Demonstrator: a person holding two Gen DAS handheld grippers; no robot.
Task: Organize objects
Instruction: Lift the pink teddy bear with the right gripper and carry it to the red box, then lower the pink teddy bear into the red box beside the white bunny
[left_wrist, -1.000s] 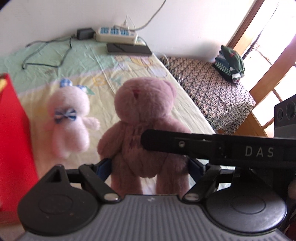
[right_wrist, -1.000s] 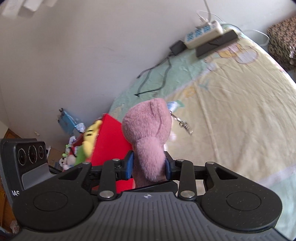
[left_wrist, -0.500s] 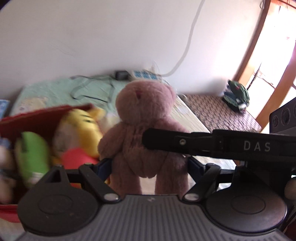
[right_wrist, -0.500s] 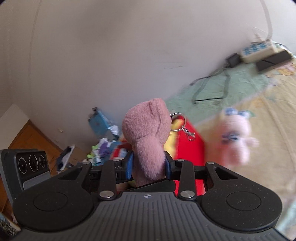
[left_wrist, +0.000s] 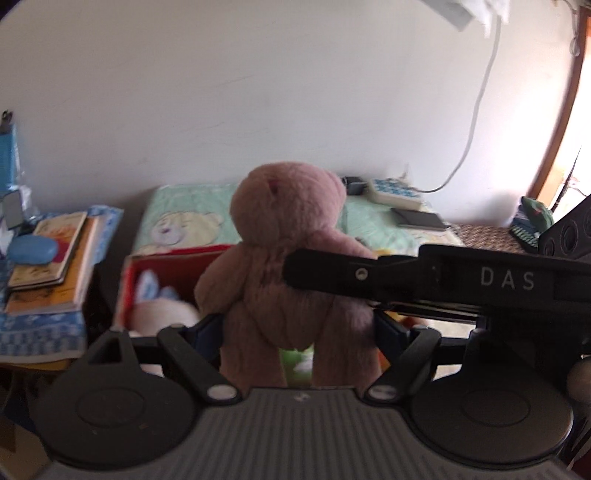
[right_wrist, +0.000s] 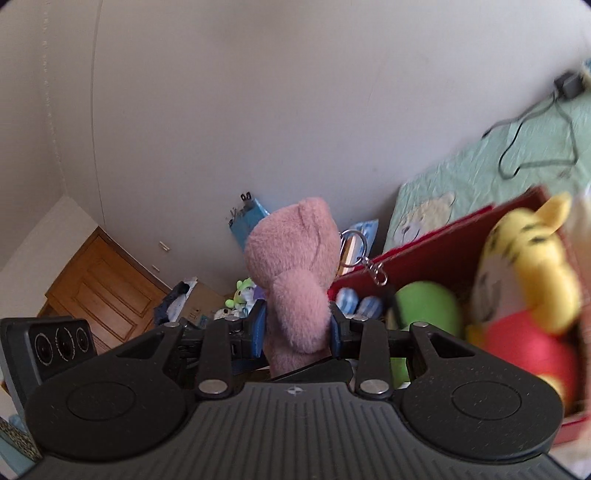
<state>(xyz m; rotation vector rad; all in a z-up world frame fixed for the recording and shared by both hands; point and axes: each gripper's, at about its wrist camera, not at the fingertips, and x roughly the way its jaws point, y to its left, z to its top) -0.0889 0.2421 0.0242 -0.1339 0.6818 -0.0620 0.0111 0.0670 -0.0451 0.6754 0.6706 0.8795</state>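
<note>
A pink teddy bear (left_wrist: 288, 258) hangs upright in the air, held by both grippers. My left gripper (left_wrist: 297, 328) is shut on its hips and legs. A black finger (left_wrist: 406, 282) of the right gripper crosses its chest from the right. In the right wrist view the bear (right_wrist: 295, 266) is side-on, and my right gripper (right_wrist: 297, 328) is shut on its arm and body. A keyring (right_wrist: 365, 254) dangles from its head. Behind and below it a red box (left_wrist: 177, 256) holds a white plush (left_wrist: 162, 310), a yellow plush (right_wrist: 528, 266) and a green toy (right_wrist: 428, 306).
The box sits on a bed (left_wrist: 184, 214) with a green and yellow sheet, against a white wall. A power strip (left_wrist: 395, 190) and a dark flat case (left_wrist: 417, 219) lie at the far end. Stacked books (left_wrist: 48, 258) rest on a side table at left. A wooden door (right_wrist: 99, 291) stands beyond.
Both grippers have carried the bear sideways, away from the open bed and the pale pink bunny, to over the red box. Neither grip has changed.
</note>
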